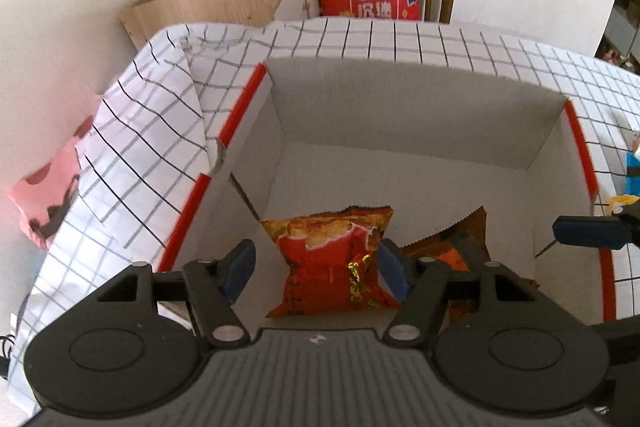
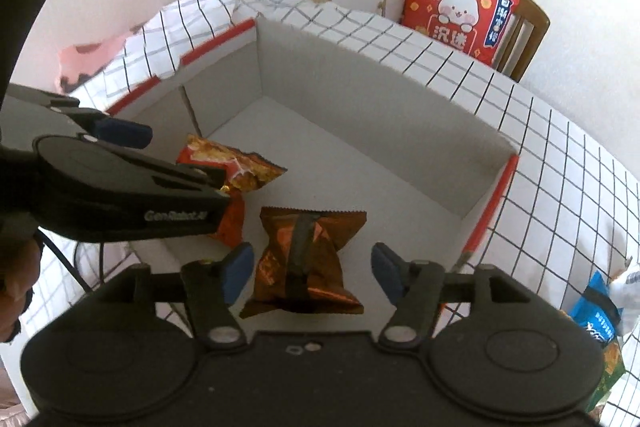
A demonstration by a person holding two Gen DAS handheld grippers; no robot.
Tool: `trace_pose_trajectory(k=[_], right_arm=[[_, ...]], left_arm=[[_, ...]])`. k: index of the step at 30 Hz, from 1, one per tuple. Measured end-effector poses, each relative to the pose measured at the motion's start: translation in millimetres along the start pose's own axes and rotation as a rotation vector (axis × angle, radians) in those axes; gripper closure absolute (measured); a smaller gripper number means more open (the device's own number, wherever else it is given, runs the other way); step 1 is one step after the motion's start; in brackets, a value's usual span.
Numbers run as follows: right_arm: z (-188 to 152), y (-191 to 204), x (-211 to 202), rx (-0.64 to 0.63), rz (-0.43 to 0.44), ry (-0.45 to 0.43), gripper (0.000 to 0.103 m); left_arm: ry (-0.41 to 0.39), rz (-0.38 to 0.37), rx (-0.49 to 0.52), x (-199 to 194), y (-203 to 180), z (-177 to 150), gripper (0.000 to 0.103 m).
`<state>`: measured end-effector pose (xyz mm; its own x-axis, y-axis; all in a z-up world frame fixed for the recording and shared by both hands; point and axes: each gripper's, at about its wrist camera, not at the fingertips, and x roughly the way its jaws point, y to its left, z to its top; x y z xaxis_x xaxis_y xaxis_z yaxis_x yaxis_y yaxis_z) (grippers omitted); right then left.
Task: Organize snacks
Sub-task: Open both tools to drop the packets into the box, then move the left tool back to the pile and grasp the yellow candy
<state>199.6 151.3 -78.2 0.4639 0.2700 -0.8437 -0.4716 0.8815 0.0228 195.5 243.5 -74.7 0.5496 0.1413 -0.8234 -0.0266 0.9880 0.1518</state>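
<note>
Over on the left, the left gripper is hanging above the near end of the box, pointing steeply down. Its jaws are standing apart around the red bag: the left pad is clear of the wrapper, while the right pad is sitting right at the bag's edge, and I cannot tell whether it is touching. The red bag is lying on the box floor near the left wall.

Just to its right, the brown bag is lying on the same floor, close beside the red one. The right gripper is hovering over it with its jaws spread wide, both pads well off the wrapper, so nothing is being pinched.

The box itself is sitting on a checked cloth. Farther right, outside the box wall, a blue bag is lying on that cloth.
</note>
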Motion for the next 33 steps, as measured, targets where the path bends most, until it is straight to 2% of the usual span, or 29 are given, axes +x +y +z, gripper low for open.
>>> trace_pose_trajectory(k=[10, 16, 21, 29, 33], right_arm=[[-9, -20, -49, 0.067, 0.043, -0.093, 0.029], [-22, -33, -84, 0.098, 0.064, -0.162, 0.025], [-40, -47, -115, 0.118, 0.067, -0.228, 0.019], [-74, -82, -154, 0.202, 0.045, -0.319, 0.01], [-95, -98, -172, 0.225, 0.024, -0.368, 0.003]], left_arm=[[-0.108, -0.024, -0.009, -48, -8, -4, 0.036], [-0.173, -0.063, -0.005, -81, -22, -10, 0.036], [-0.226, -0.098, -0.005, -107, -39, -18, 0.03], [-0.279, -0.159, 0.007, -135, -79, -32, 0.03], [-0.309, -0.191, 0.019, -145, -101, -39, 0.023]])
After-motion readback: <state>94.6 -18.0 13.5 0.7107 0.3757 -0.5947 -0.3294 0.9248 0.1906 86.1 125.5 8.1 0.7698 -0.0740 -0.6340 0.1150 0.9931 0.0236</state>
